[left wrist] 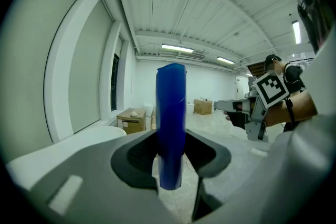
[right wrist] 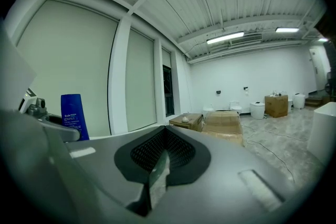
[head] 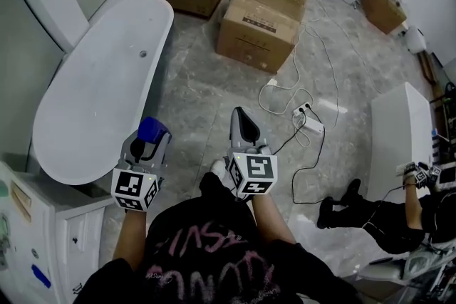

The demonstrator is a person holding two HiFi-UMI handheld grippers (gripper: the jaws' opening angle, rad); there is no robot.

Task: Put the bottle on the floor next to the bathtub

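— By the near end of the white bathtub (head: 100,82), what do you have in hand?

— I have the blue bottle (left wrist: 171,123) in my left tongs (head: 147,147). The jaws are closed on its lower part, one on each side, and it stands upright between them. Its bottom end sticks out free below the grip, with grey floor (head: 206,92) tiles showing behind it, so it is not set down.

— And where does that sit against the tub?

— From the head view, the bottle's top lies just at the tub's near rim, on the side toward the floor. How high I hold it above the tiles I cannot tell.

— Your other side?

— My right tongs (head: 243,123) are pressed together with nothing between the jaws. They hang over the open floor, just beside the left ones and pointing the same way. In the right gripper view I see the bottle off to the left, label toward me, its print too small to read.

— Anything else around?

— I see cardboard boxes (head: 260,21) on the floor beyond the tub's far end, well apart from me. A white cable (head: 313,46) runs across the tiles to a power strip (head: 308,117) on my right. A white cabinet (head: 43,224) stands at my left, close against the tub's near end. Another person (head: 381,221) in dark clothes is low at the right, beside a second white tub-like fixture (head: 401,128).
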